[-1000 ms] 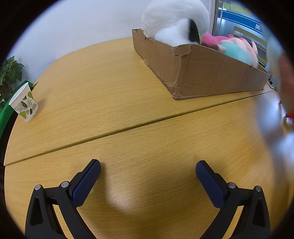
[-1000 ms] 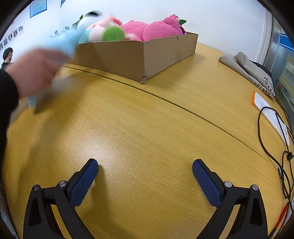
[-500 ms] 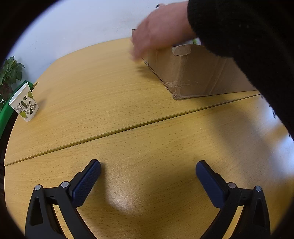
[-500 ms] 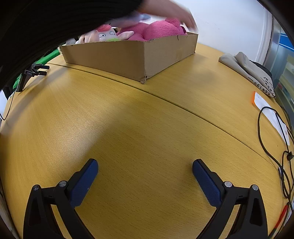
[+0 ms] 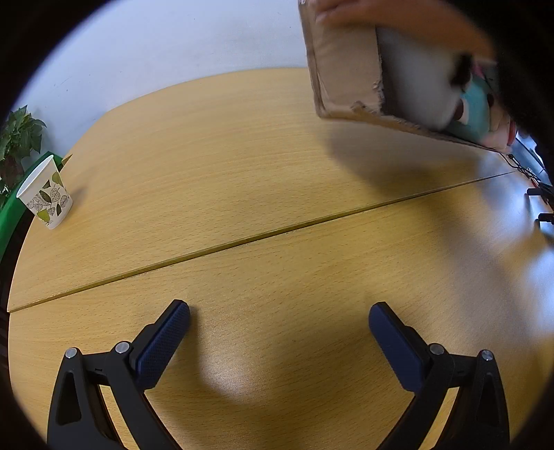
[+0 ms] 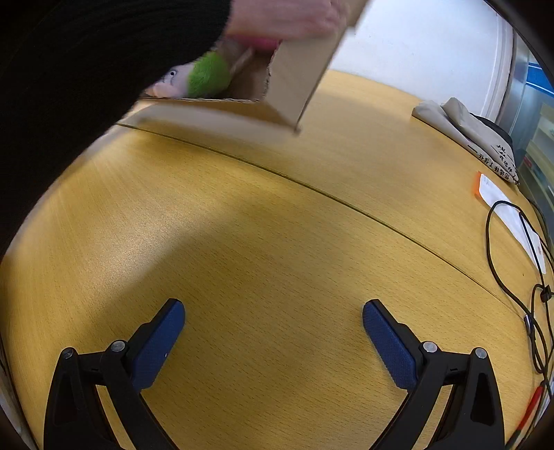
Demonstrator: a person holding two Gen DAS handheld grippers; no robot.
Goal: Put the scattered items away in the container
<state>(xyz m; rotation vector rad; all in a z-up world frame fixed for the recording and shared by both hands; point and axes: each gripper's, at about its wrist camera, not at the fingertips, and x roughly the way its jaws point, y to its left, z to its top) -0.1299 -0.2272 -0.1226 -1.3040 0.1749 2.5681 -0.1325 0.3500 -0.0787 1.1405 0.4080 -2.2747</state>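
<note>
A brown cardboard box (image 5: pixel 342 69) is lifted off the wooden table and tilted toward me, held by a bare hand (image 5: pixel 391 20) in a black sleeve. Plush toys lie inside it: a white one (image 5: pixel 419 86) and a teal one (image 5: pixel 476 114). In the right wrist view the same box (image 6: pixel 297 69) is tipped, with a green plush part (image 6: pixel 207 76) showing. My left gripper (image 5: pixel 278 329) is open and empty low over the table. My right gripper (image 6: pixel 273 327) is open and empty too.
A leaf-patterned paper cup (image 5: pixel 46 195) stands at the table's left edge beside a potted plant (image 5: pixel 17 142). In the right wrist view a folded grey cloth (image 6: pixel 467 135), a paper slip (image 6: pixel 509 211) and black cables (image 6: pixel 519 277) lie at the right.
A hand reached in, took the cardboard box and lifted it off the table, tilting it. Both grippers have stayed still and open.
</note>
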